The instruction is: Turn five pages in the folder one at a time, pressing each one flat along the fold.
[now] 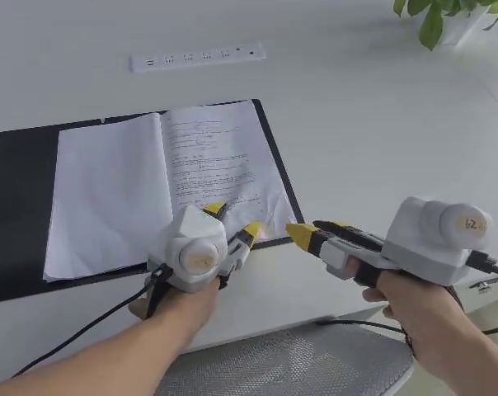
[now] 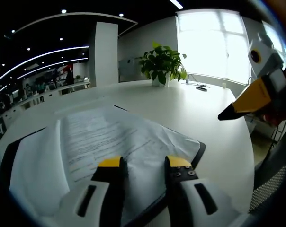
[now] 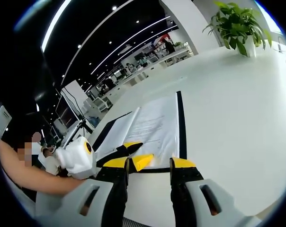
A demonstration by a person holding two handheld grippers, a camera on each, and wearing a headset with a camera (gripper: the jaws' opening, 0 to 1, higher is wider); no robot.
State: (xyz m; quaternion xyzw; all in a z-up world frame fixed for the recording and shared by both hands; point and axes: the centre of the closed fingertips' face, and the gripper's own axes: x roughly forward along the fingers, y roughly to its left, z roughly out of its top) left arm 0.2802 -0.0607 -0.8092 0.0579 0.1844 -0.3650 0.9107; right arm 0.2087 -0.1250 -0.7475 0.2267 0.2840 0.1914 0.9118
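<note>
The black folder (image 1: 18, 165) is lying open on the white tabletop (image 1: 356, 124), with a blank sheet (image 1: 109, 190) turned over to its left side and a printed page (image 1: 216, 157) facing up on its right. The two sheets are meeting along the fold (image 1: 162, 157).

The printed page is looking thin and limp, and its near right corner (image 1: 265, 206) is already showing creases. It will likely be very light and floppy, easy to crumple or tear if pinched hard, and it may stick to the sheet beneath. The best place to take hold is probably that free near right corner or the outer edge, well away from the fold, lifting one sheet alone.

The left gripper (image 1: 232, 221) is hovering over that corner. In the left gripper view its jaws (image 2: 144, 163) are standing moderately apart with nothing between them; whether the tips are touching the paper cannot be told.

The right gripper (image 1: 305, 236) is hanging just beside the folder's near right corner, over bare tabletop and pointing toward the left gripper. In the right gripper view its jaws (image 3: 148, 163) are also showing a clear gap and holding nothing.

Judging by this, a page turn is just being set up.
</note>
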